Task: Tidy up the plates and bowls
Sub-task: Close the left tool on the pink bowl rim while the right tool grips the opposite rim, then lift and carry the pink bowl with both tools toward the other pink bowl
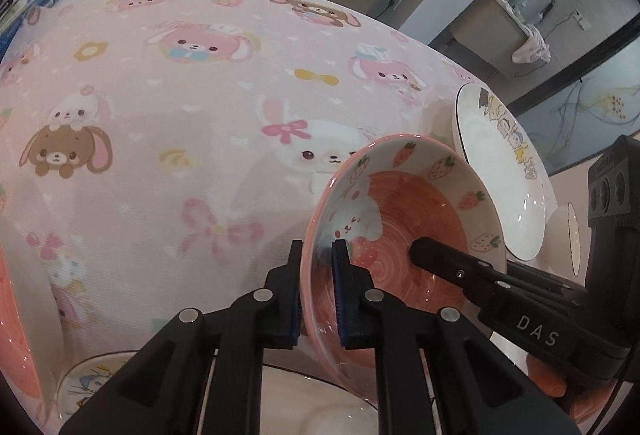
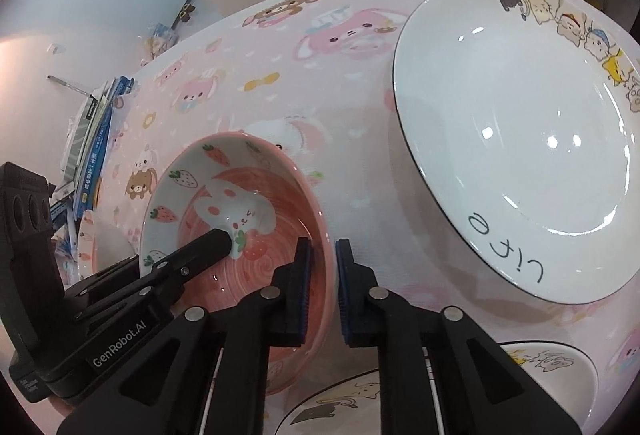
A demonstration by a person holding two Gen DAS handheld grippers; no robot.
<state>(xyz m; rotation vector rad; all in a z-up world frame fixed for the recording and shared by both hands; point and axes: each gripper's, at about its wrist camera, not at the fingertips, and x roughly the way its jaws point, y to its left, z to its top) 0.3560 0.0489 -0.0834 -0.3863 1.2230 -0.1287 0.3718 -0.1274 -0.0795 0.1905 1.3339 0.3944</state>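
Left wrist view: the left gripper (image 1: 318, 255) pinches the near rim of a pink strawberry-and-rabbit bowl (image 1: 404, 219), one finger outside the wall, the other inside, both blue pads pressed against the ceramic. From the right, the right gripper (image 1: 416, 247) reaches into the same bowl; only one black finger shows inside it here, so its grip cannot be read from this side.

Right wrist view: the right gripper (image 2: 322, 255) straddles the bowl (image 2: 224, 211) at its right rim, left finger inside against the pink glaze, right finger outside, narrow, clamped on the wall. The left gripper (image 2: 218, 241) comes in from the left with a fingertip lying across the rabbit painted on the bottom.

Around the bowl, a pink tablecloth (image 1: 168, 107) printed with bunnies, bears and bows covers the table. A large white plate (image 2: 516, 139) with cartoon cats along its rim and the word "Life" lies just beside the bowl on the right, flat on the cloth. Another cat-print plate (image 2: 548, 363) sits at the near edge under the right gripper. A white dish (image 1: 312, 403) with a dark rim lies beneath the left gripper. A stack of blue books (image 2: 94, 139) stands at the far left edge.
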